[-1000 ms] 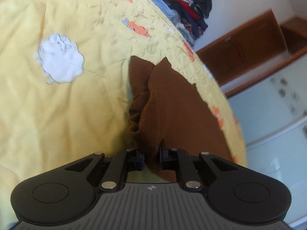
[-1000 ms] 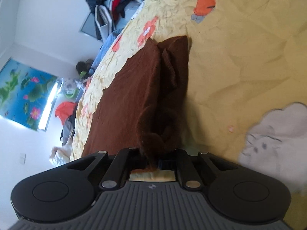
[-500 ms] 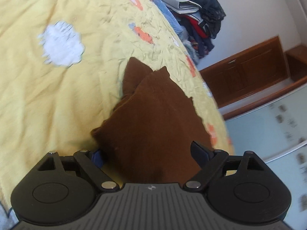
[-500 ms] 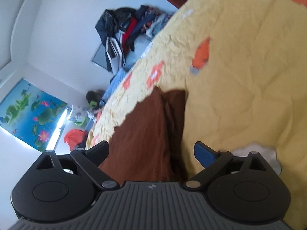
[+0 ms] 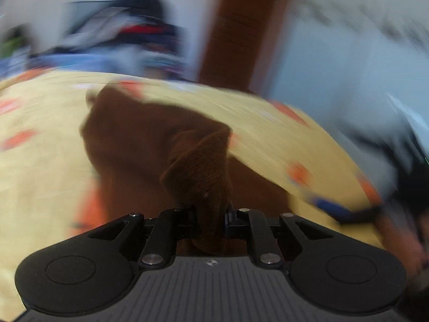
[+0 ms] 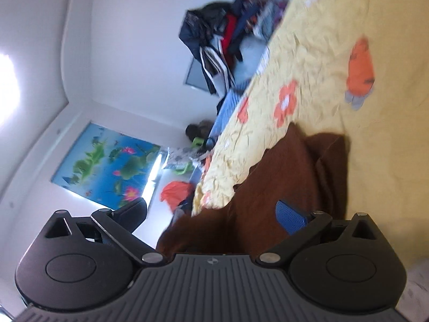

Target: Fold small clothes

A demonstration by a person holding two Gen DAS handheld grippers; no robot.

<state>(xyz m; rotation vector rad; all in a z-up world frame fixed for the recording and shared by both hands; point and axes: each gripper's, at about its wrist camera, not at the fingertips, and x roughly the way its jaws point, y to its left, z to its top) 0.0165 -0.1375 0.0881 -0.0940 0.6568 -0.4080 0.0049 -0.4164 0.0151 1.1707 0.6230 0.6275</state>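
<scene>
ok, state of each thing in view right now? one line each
left hand-held gripper: shut on a bunched fold of the brown garment
right hand-held gripper: open, holding nothing
brown garment: lying on the yellow bedspread, one part pinched up
yellow bedspread: spread out, wrinkled
pile of clothes: heaped, unfolded, beyond the bedspread

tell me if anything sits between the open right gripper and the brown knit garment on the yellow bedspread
Nothing visible does. The right gripper is open directly over the brown knit garment, which lies on the yellow flowered bedspread, with no other item between them. The left gripper already pinches a fold of it.
</scene>
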